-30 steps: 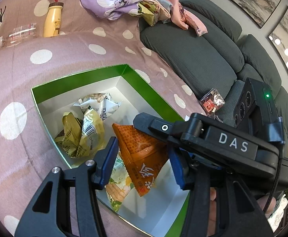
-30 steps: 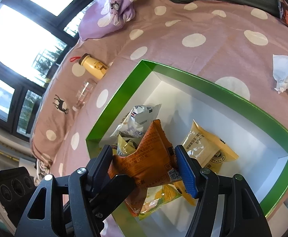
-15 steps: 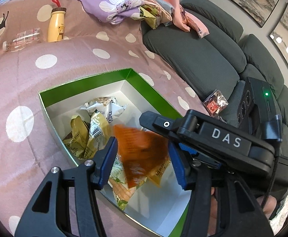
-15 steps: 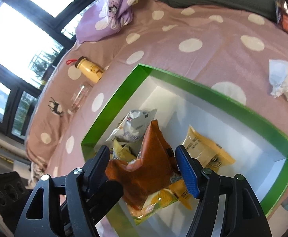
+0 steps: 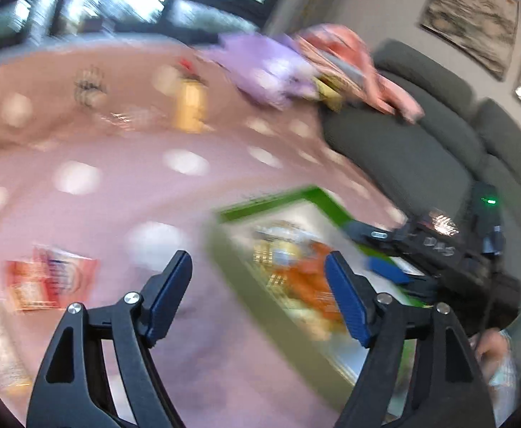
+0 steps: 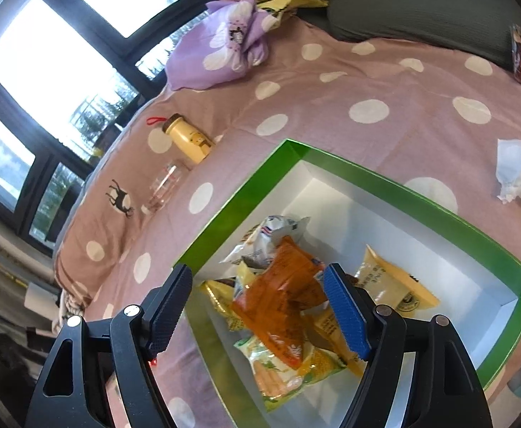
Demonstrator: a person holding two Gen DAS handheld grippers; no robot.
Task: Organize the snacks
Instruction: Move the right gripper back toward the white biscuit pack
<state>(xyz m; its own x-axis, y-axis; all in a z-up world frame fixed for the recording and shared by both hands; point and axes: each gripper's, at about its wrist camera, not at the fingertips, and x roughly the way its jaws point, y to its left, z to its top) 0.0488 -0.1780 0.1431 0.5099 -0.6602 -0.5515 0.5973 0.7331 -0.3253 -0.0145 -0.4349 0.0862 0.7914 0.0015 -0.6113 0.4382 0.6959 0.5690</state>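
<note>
Both your left gripper (image 5: 258,297) and right gripper (image 6: 258,308) spread empty; orange snack packet (image 6: 282,301) rests lower-centre in green box (image 6: 421,198); blurred red packet (image 5: 48,280) risks a mis-grab.

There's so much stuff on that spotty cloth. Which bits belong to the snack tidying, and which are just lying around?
Part of the job:
green box
orange packet and the other snack bags in the box
red packet out on the cloth, blurred
left gripper, right gripper, both open

Just lying about:
yellow bottle
clear bottle
purple cloth
crumpled tissue
sofa
</note>
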